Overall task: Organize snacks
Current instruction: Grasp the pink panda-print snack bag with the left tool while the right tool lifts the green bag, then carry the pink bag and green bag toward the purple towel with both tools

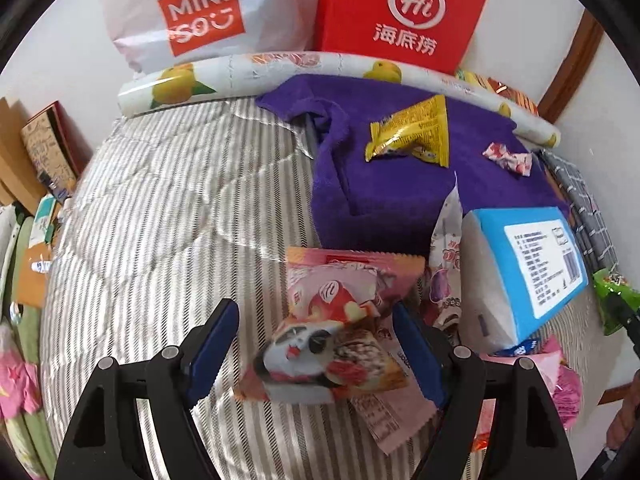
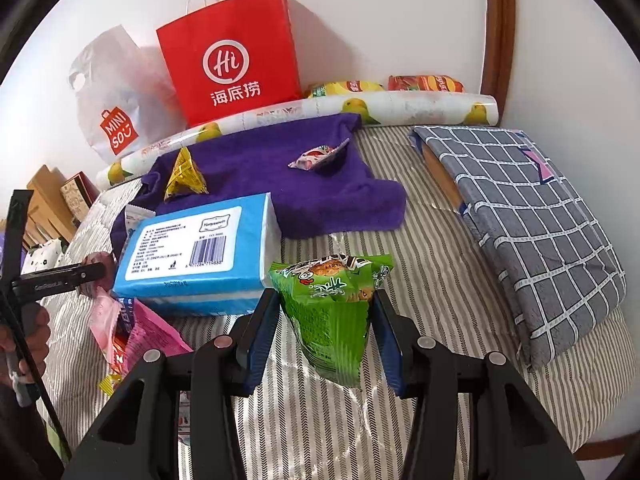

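In the left wrist view, the left gripper (image 1: 316,344) stands wide open low in the frame, its blue pads either side of a pink snack packet (image 1: 344,320) lying on the striped bedding (image 1: 160,220). The packet sits between the jaws but slightly right of centre, overlapping other wrappers beside the blue tissue pack (image 1: 532,268). To pick it cleanly, I judge the gripper should centre on the puffed body, then close gently so only this packet is caught. In the upper right, a yellow packet (image 1: 412,132) and a small red-and-white candy (image 1: 508,158) already lie on the purple towel (image 1: 400,184), likely the gathering spot.

In the right wrist view, the right gripper (image 2: 326,332) at centre bottom clamps a green snack bag (image 2: 332,304), held above the bedding with the towel further up the frame.
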A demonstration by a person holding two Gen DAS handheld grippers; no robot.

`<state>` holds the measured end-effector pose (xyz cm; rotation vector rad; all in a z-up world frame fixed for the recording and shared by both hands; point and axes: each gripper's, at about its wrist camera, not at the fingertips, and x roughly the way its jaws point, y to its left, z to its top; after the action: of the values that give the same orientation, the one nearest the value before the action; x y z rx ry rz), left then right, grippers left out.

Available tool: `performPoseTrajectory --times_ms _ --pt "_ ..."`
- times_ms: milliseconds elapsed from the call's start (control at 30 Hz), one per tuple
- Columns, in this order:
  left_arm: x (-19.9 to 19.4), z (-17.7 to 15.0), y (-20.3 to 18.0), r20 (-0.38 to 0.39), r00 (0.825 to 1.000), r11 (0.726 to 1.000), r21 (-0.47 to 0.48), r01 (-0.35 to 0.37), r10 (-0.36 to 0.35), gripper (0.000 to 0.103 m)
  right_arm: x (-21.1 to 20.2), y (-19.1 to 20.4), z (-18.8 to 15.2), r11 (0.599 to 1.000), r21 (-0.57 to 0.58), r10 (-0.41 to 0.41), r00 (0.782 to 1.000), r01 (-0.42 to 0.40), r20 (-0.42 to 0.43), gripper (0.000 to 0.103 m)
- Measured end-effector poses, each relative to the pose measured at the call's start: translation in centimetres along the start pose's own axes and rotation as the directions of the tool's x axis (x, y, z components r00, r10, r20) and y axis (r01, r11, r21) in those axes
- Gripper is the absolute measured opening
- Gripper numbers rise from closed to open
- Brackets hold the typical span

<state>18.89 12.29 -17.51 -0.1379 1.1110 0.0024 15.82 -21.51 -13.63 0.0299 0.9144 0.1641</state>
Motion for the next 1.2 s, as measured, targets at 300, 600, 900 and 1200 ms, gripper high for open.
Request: performPoseTrajectory --times_ms 300,600,900,1200 --pt "-0.2 -0.4 -1.1 -0.027 1.000 0.997 0.079 -0.003 0.006 0.045 -0.5 0.6 0.8 1.000 -0.024 -0.013 1.000 0.013 0.015 0.047" --pt "-4.6 -1.1 -0.9 0.006 0.999 0.998 0.039 0.048 -0.048 0.045 -2.5 2.1 1.4 0.999 -0.027 0.026 0.999 -0.024 0.048 0.046" --pt "-8.7 -2.1 -2.1 0.048 0.993 0.994 0.014 0.109 -0.109 0.045 -6.5 3.8 1.5 0.998 -0.060 0.030 0.994 -0.024 0.101 0.046" --pt "-11.0 -2.3 -3.1 0.070 0.986 0.988 -0.012 0.154 -0.153 0.045 -9.6 4.2 1.5 0.998 -0.053 0.051 0.987 -0.043 0.154 0.046"
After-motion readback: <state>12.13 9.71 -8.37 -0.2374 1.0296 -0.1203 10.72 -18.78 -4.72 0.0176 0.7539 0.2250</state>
